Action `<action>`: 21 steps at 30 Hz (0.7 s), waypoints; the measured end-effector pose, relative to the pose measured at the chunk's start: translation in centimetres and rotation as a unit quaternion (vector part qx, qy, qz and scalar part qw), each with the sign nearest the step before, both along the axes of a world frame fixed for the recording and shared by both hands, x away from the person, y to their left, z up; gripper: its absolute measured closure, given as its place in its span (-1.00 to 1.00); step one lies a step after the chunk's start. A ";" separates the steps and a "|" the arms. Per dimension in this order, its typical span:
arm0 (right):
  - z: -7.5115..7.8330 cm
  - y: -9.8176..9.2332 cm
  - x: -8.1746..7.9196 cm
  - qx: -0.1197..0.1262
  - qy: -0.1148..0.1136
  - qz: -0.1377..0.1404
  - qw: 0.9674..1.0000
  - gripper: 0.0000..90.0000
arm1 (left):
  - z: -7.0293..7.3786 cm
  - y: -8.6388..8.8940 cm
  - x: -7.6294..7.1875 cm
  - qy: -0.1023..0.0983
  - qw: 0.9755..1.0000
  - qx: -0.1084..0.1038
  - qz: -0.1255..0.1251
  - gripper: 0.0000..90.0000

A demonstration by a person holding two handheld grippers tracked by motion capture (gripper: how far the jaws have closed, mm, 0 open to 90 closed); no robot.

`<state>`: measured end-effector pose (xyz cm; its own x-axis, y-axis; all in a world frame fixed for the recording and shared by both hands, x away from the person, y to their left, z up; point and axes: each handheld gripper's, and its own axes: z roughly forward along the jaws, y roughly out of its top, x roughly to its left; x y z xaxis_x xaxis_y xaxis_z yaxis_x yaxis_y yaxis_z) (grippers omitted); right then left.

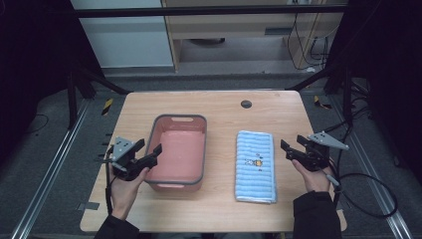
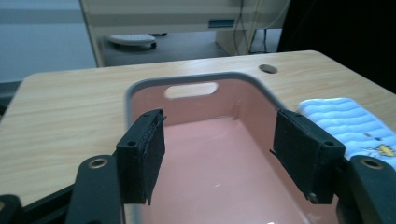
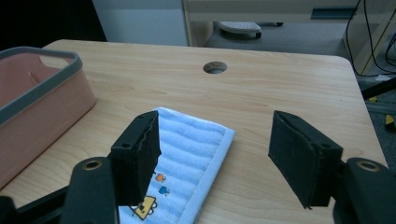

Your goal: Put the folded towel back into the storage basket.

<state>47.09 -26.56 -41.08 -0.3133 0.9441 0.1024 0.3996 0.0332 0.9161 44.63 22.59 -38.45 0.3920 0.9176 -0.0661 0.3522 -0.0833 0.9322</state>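
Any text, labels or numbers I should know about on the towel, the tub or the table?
No readable text anywhere.
Blue towel: a small cartoon print in yellow, orange and blue, no letters to be made out.
Pink tub: plain, no label.
Table: bare wood with a round cable hole, no markings.
Yellow-and-black striped tape on the floor frame: a hazard pattern, no words.

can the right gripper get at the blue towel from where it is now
Probably yes. The right gripper hangs open just beside the folded blue towel, its jaws pointing at the towel's right edge. Nothing lies between them, and the pink basin sits well off to the other side.
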 end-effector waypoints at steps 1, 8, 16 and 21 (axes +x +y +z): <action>0.2 0.1 0.1 0.000 -0.001 0.001 1.000 -0.26 | 0.1 -0.5 0.0 0.000 1.000 0.004 -0.004 -0.25; 1.1 0.4 0.7 -0.005 -0.006 0.005 1.000 -0.27 | 0.3 -3.6 0.0 -0.003 1.000 0.011 -0.026 -0.25; 1.8 0.8 1.6 -0.007 -0.012 0.001 1.000 -0.23 | -0.5 -7.2 0.0 0.007 0.998 0.021 -0.059 -0.25; 1.7 0.9 2.1 -0.009 -0.010 0.002 1.000 -0.20 | -0.8 -8.7 -0.1 0.010 0.997 0.021 -0.075 -0.24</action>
<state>49.17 -25.62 -39.39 -0.3191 0.9444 0.0795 0.3805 0.0509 0.9234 44.49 13.85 -39.28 0.5238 0.8510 -0.0386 0.3512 -0.1744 0.9199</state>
